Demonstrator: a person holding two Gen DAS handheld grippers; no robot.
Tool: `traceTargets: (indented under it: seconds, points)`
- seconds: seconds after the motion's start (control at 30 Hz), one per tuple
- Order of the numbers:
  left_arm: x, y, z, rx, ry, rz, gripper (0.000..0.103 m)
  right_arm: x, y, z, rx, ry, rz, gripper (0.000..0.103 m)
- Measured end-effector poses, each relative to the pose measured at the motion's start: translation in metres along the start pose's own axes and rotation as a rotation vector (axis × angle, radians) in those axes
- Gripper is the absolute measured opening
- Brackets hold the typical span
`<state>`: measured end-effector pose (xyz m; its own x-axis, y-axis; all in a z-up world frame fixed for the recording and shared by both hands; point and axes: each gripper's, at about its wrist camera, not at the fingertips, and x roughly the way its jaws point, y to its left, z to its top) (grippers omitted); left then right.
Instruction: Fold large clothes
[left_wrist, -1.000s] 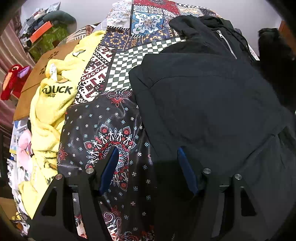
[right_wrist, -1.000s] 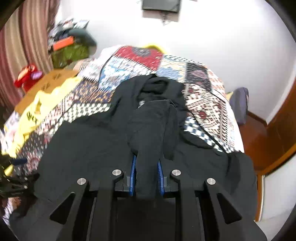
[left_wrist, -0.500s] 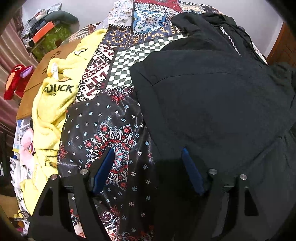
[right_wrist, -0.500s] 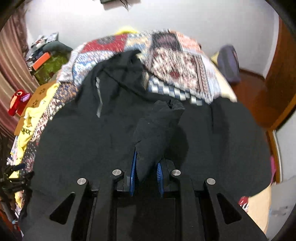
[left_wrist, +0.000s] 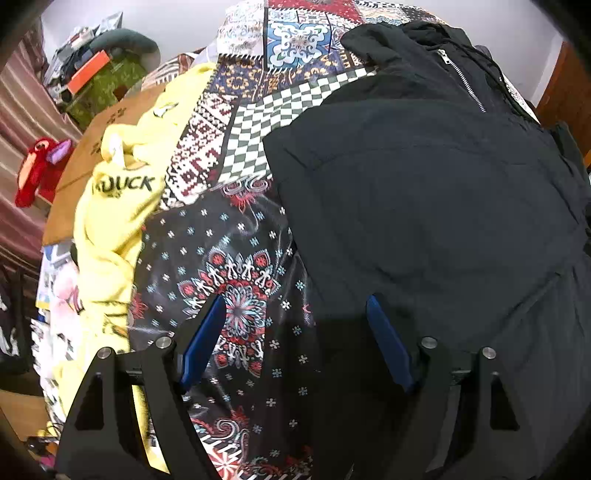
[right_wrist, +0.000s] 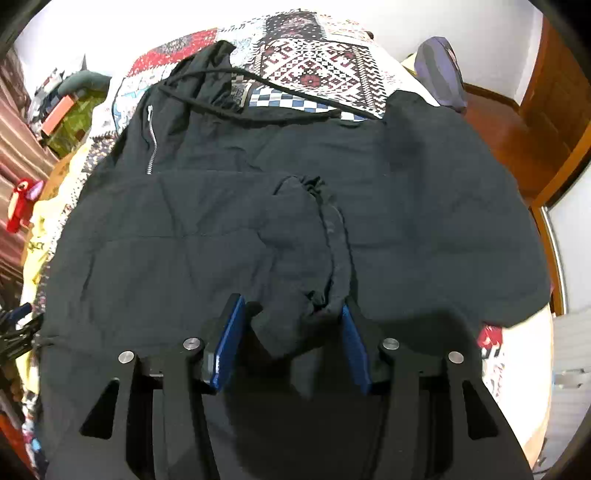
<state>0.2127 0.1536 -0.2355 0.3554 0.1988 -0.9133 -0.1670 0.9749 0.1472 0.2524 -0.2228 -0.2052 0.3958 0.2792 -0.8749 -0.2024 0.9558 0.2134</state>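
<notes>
Even indoor light, probably from overhead; the black jacket (right_wrist: 406, 221) swallows detail (fisheye corners dark), soft shadow at its near hem.

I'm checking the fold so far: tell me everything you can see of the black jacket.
The black jacket is a thin, matte, hooded garment with a silver zipper and a drawstring. It lies spread flat on the patchwork bedspread, one sleeve folded across its body. The right claw, just opening, straddles that sleeve.

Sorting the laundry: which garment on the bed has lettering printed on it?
The yellow garment beside the black jacket; the jacket is plain.
</notes>
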Motion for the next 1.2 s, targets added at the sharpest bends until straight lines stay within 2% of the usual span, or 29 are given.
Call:
traceTargets:
  seconds: [0.1, 0.23, 0.4, 0.57, 0.73, 0.9, 1.07, 1.2]
  points:
    - [-0.015, -0.003, 0.007, 0.014, -0.037, -0.004, 0.078, -0.018, -0.006, 0.002, 0.014, -0.029, -0.005, 0.048]
    - [-0.046, -0.014, 0.026, 0.045, -0.124, 0.002, 0.078, -0.052, -0.023, 0.005, 0.033, -0.107, -0.012, 0.049]
    - [-0.082, -0.036, 0.058, 0.059, -0.228, -0.068, 0.078, -0.089, -0.054, 0.014, 0.119, -0.209, -0.021, 0.059]
    - [-0.099, -0.069, 0.085, 0.091, -0.292, -0.111, 0.078, -0.100, -0.099, 0.013, 0.243, -0.249, -0.041, 0.061]
    - [-0.091, -0.108, 0.105, 0.141, -0.285, -0.154, 0.078, -0.083, -0.147, 0.002, 0.383, -0.205, -0.047, 0.061]
    - [-0.070, -0.146, 0.109, 0.195, -0.252, -0.178, 0.078, -0.045, -0.191, -0.009, 0.546, -0.130, -0.023, 0.061]
    - [-0.047, -0.166, 0.106, 0.231, -0.209, -0.189, 0.078, -0.015, -0.222, -0.016, 0.689, -0.083, 0.022, 0.061]
    - [-0.034, -0.172, 0.105, 0.242, -0.188, -0.179, 0.078, -0.001, -0.233, -0.010, 0.747, -0.100, 0.026, 0.064]
